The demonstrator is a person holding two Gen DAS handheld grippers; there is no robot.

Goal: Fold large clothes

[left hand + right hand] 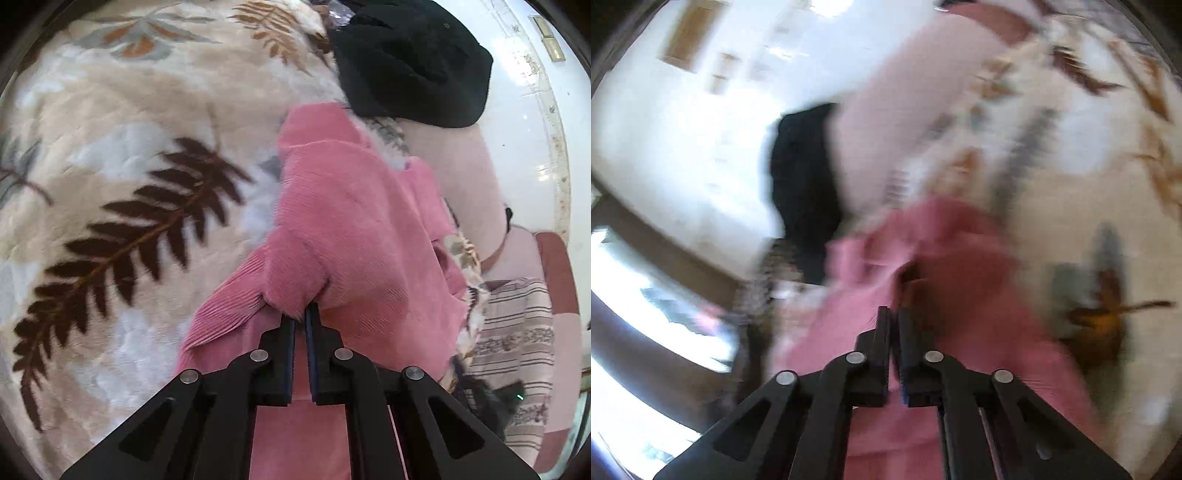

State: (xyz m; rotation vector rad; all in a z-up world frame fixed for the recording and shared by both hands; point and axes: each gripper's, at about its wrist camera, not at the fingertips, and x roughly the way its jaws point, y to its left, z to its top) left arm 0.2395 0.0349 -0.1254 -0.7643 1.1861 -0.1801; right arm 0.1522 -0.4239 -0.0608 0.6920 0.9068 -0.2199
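A pink ribbed garment [343, 221] lies bunched on a plush leaf-print blanket [122, 177]. My left gripper [300, 314] is shut on a fold of it near a ribbed cuff, and the cloth drapes over the fingertips. The right wrist view is blurred. In it the same pink garment [960, 295] spreads under and ahead of my right gripper [894, 314]. The jaws stand together, and a puckered fold of pink cloth meets the tips.
A black fleece item [410, 62] lies at the blanket's far edge, also seen as the black item [801, 184]. A pale pink cushion [465, 177] and a striped cloth [513, 343] sit to the right, with white floor [517, 110] beyond.
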